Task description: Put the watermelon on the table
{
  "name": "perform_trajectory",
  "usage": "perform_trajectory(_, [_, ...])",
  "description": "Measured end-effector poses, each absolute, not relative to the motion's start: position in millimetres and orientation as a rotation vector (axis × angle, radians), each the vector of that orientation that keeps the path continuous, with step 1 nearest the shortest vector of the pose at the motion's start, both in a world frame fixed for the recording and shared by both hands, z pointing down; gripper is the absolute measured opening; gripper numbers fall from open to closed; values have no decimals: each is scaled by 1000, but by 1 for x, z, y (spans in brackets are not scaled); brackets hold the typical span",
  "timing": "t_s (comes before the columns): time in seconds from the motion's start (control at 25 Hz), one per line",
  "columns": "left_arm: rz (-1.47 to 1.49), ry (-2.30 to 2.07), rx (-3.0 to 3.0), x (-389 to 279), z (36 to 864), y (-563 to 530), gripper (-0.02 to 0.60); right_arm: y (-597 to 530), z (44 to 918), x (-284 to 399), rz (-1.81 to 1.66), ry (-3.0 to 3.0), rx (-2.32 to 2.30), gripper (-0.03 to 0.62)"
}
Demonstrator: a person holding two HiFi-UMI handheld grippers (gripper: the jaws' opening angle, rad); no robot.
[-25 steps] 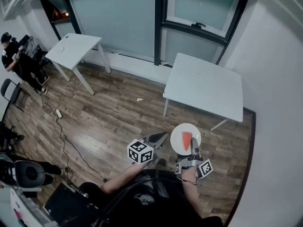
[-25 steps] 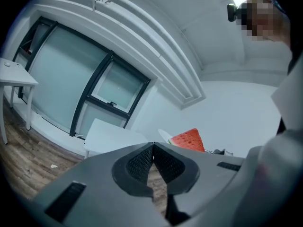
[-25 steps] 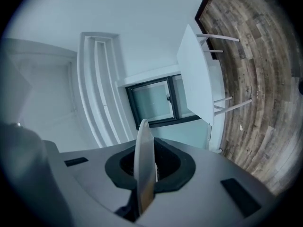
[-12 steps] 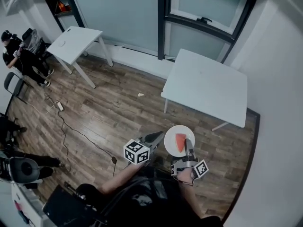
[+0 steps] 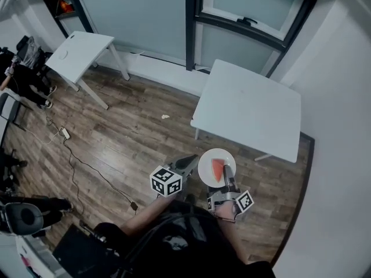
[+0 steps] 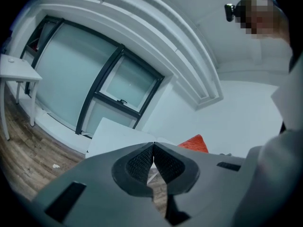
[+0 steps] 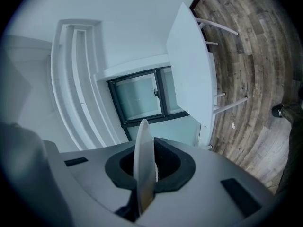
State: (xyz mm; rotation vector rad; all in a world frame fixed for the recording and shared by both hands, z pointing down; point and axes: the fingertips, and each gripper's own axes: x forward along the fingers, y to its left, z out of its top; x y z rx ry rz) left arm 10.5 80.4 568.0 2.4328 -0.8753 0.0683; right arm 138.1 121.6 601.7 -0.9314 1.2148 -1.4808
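Observation:
A red watermelon slice (image 5: 218,169) lies on a white plate (image 5: 208,160), carried in the air just short of the white table's (image 5: 249,106) near edge. My right gripper (image 5: 227,171) is shut on the plate's near rim. In the right gripper view the plate (image 7: 143,150) stands edge-on between the pads, with the table (image 7: 189,65) ahead. My left gripper (image 5: 193,159) is beside the plate's left rim, shut and holding nothing. In the left gripper view its pads (image 6: 153,148) meet, and the watermelon (image 6: 195,144) peeks over the right jaw, the table (image 6: 116,134) beyond.
A second white table (image 5: 78,48) stands at the far left by the window. Cables (image 5: 81,167) run over the wooden floor, a person (image 5: 23,68) sits at the far left, and a white wall (image 5: 336,126) closes the right side.
Both grippers and the plate with the watermelon have come closer to the white table's near edge; the table now fills more of the view ahead. Both grips look unchanged.

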Motion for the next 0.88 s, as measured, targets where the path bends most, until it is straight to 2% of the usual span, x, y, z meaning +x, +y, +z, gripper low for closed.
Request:
perform_trajectory(0.4, [17, -747, 2485, 16, 552, -31, 3, 25, 583, 141, -1400, 1229, -1005, 25])
perform_trajectory(0.88, [78, -747, 2405, 11, 592, -99, 3, -50, 610, 143, -1465, 1177, -1026, 25])
